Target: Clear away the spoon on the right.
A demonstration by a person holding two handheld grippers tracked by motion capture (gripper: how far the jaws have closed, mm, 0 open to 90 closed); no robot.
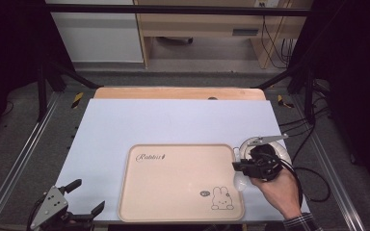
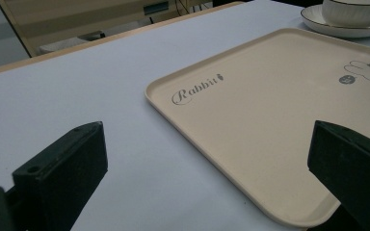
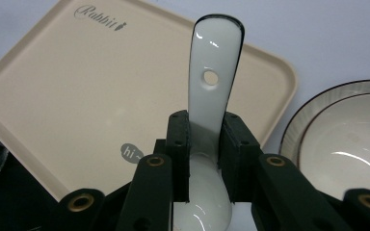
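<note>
We see the right tongs [image 3: 205, 159] closed on a glossy white ceramic spoon [image 3: 212, 91], which they hold by the lower handle above the right edge of the beige rectangular plastic tray [image 1: 173, 185] with a rabbit drawing. Just beside it, on the pale blue worktop [image 1: 164, 122], stands a white dark-rimmed ceramic bowl [image 3: 351, 139]. The left tongs [image 1: 84, 197] are open near the tray's front left corner, holding nothing.

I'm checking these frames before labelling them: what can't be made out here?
- Spoon: the bowl end is hidden between the right gripper jaws in the right gripper view.
- Bowl and plate: cut off by frame edges.
- High view: the hand and gripper cover the dishes.
</note>
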